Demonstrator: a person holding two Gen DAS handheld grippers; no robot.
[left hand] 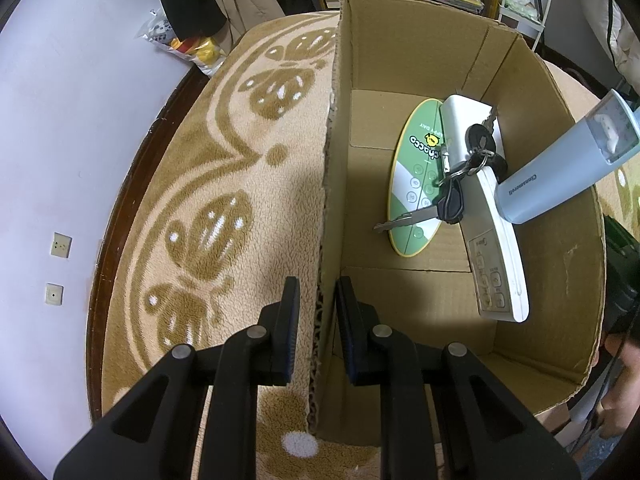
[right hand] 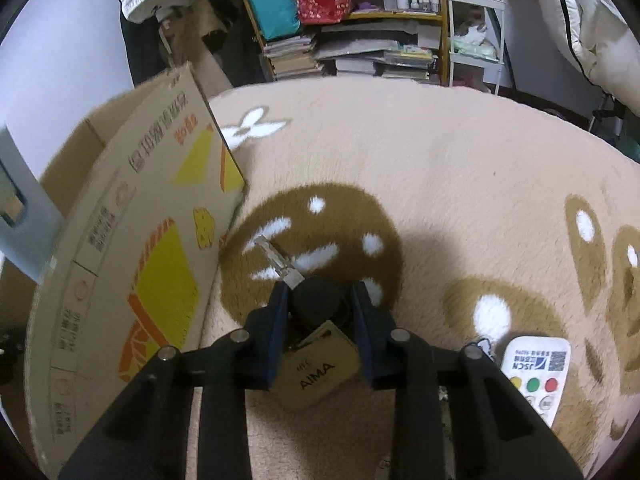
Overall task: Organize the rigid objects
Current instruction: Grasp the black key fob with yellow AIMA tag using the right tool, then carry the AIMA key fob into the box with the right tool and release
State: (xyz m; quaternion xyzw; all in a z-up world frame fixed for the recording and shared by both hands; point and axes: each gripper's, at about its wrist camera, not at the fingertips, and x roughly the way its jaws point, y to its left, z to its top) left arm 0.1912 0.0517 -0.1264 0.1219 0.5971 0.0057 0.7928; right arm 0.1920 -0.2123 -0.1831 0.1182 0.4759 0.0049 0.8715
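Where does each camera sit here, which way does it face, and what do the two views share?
Left wrist: on the left gripper, looking steeply down its fingers, which pinch the cardboard box wall; keys, remote and bottle inside; a hand at the right edge.
Right wrist: on the right gripper, looking down at a key with a tan tag between its fingers, on the rug; no body visible.
Shared: box, rug, bookshelf.
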